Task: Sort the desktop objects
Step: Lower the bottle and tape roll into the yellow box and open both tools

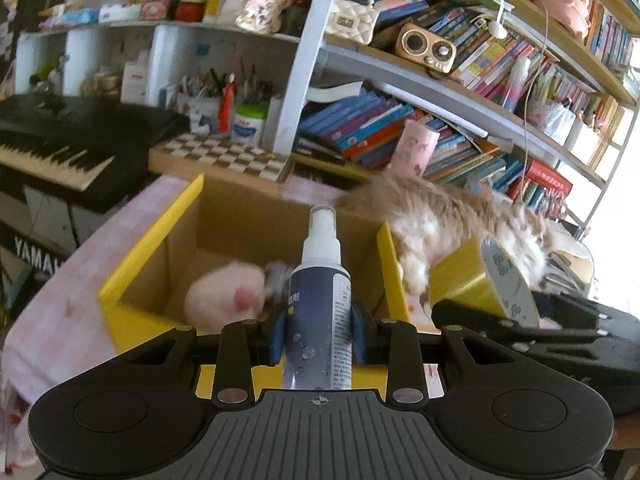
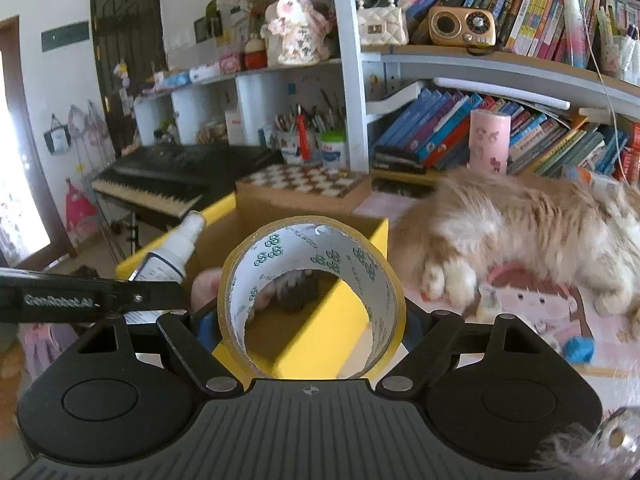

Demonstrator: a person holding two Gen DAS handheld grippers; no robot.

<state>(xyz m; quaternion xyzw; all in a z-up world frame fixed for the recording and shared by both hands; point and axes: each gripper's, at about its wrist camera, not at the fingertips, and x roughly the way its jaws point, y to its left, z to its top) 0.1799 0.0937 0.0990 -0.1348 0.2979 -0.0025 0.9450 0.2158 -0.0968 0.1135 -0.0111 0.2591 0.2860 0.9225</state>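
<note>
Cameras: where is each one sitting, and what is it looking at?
Left wrist: on the left gripper, looking along its fingers, shut on a spray bottle above the yellow box; the right gripper shows beside it.
Right wrist: on the right gripper, looking through the tape roll it holds; the left gripper shows at left.
Shared: box, bottle, tape, the cat, chessboard, bookshelves.

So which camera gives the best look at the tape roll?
The right wrist view: the tape roll sits dead centre, clamped in the right gripper, with its printed inner core plain to see. The left wrist view catches it only at the side, seen obliquely.
</note>
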